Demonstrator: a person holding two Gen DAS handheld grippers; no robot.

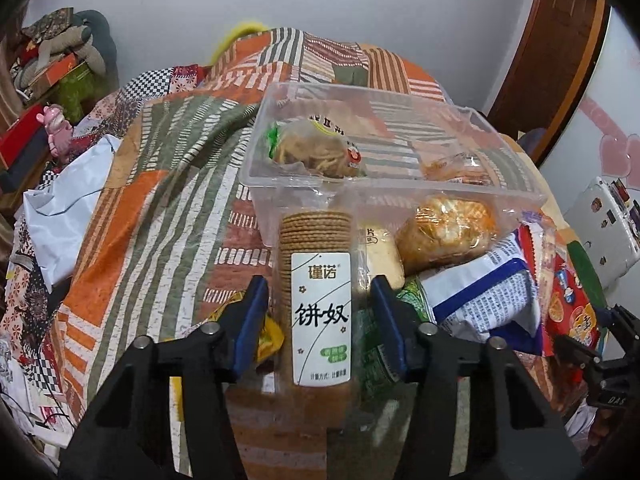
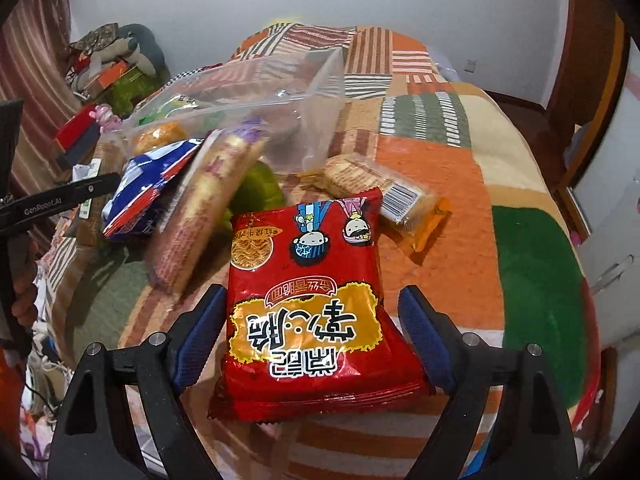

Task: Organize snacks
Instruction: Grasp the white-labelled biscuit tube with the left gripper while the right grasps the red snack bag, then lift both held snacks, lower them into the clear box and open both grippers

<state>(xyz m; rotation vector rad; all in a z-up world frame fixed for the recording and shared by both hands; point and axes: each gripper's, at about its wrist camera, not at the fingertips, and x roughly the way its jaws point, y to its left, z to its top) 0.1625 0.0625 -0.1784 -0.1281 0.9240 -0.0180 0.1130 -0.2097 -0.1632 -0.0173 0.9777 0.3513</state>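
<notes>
A clear plastic box (image 1: 400,196) stands on the quilted bed (image 1: 152,184) with a couple of snack packs inside. My left gripper (image 1: 318,292) is open, its blue pads on either side of a tall biscuit sleeve (image 1: 320,280) with a white label, with gaps both sides. My right gripper (image 2: 310,312) is open around a red noodle snack bag (image 2: 308,292), pads apart from it. The box also shows in the right wrist view (image 2: 304,120). A blue and white bag (image 1: 484,296) and a round orange pack (image 1: 448,232) lie in front of the box.
Loose snacks lie beside the box: a long cracker sleeve (image 2: 204,208), a green pack (image 2: 260,188), a small clear-wrapped cake (image 2: 380,188). A nightstand with clutter (image 1: 44,80) stands left. A white cabinet (image 2: 616,208) is at right. The left gripper's body (image 2: 52,200) shows at left.
</notes>
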